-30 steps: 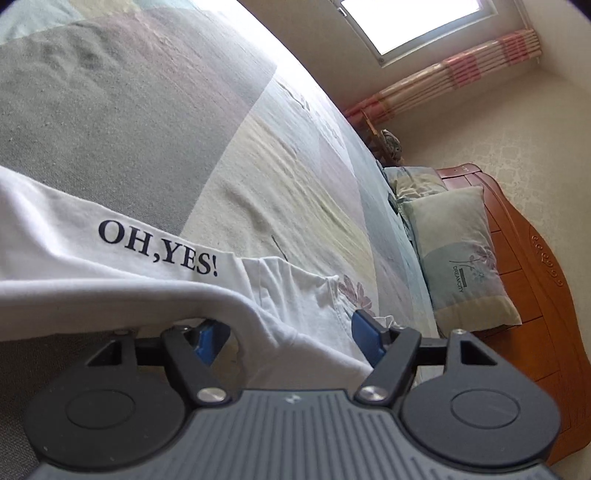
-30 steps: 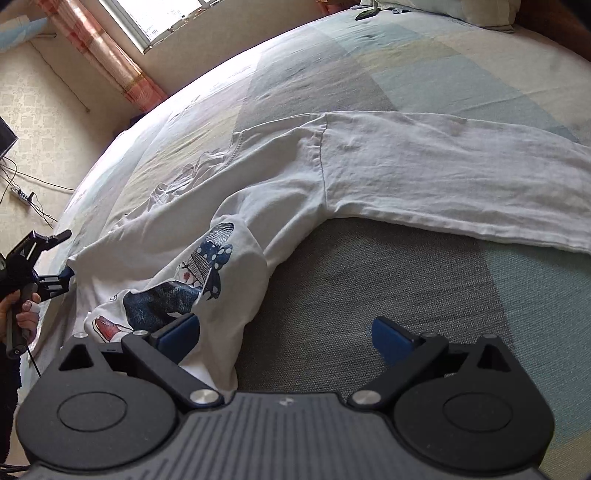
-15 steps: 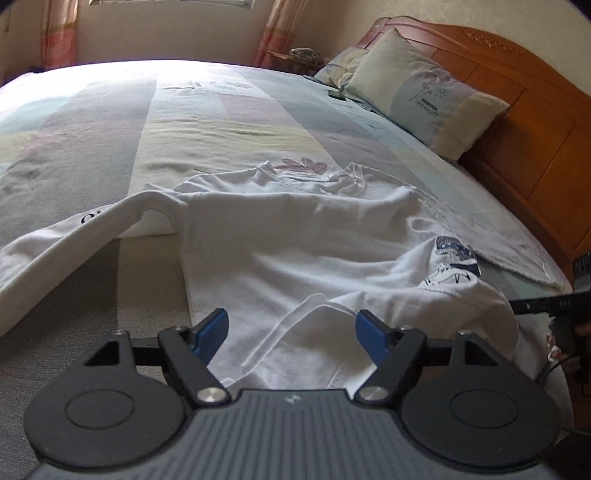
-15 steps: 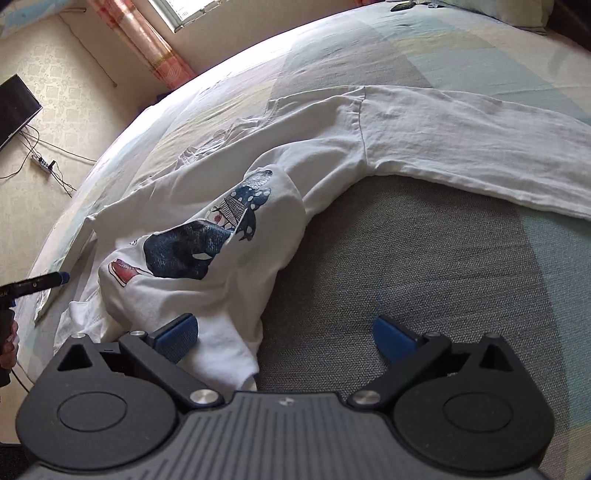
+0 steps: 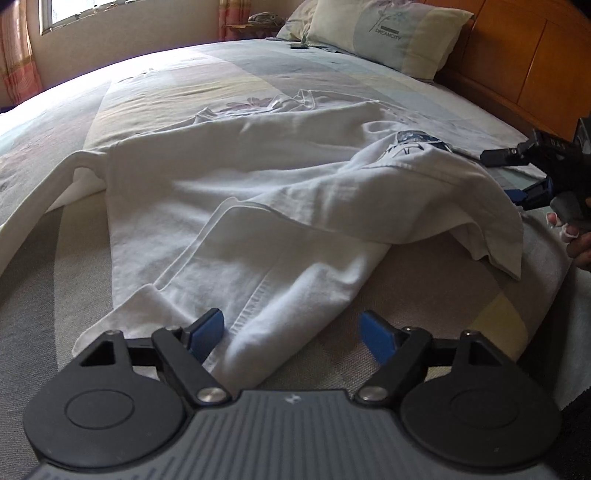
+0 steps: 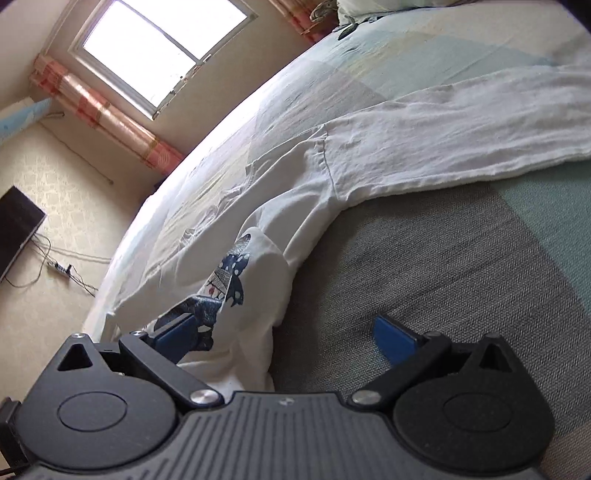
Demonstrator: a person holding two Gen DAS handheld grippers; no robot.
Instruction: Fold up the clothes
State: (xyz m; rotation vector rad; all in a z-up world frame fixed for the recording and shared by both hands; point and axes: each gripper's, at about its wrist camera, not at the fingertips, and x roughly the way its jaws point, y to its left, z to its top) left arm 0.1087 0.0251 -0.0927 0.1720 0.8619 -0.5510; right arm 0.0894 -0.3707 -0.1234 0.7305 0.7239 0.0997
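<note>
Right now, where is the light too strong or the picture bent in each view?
Left wrist view: daylight washes out the far side of the bedspread, and the bed edge bows from the fisheye lens. Right wrist view: the window is blown out to white, and the white shirt curves strongly toward the frame edge.

The long-sleeved shirt (image 5: 229,206) lies across the bed (image 5: 66,280), one sleeve (image 6: 461,136) stretched toward the right. A pillow (image 5: 388,33) leans on the headboard (image 5: 524,62) behind it. The left tongs (image 5: 293,332) are over the hem, the right tongs (image 6: 288,332) beside the folded-over part.
</note>
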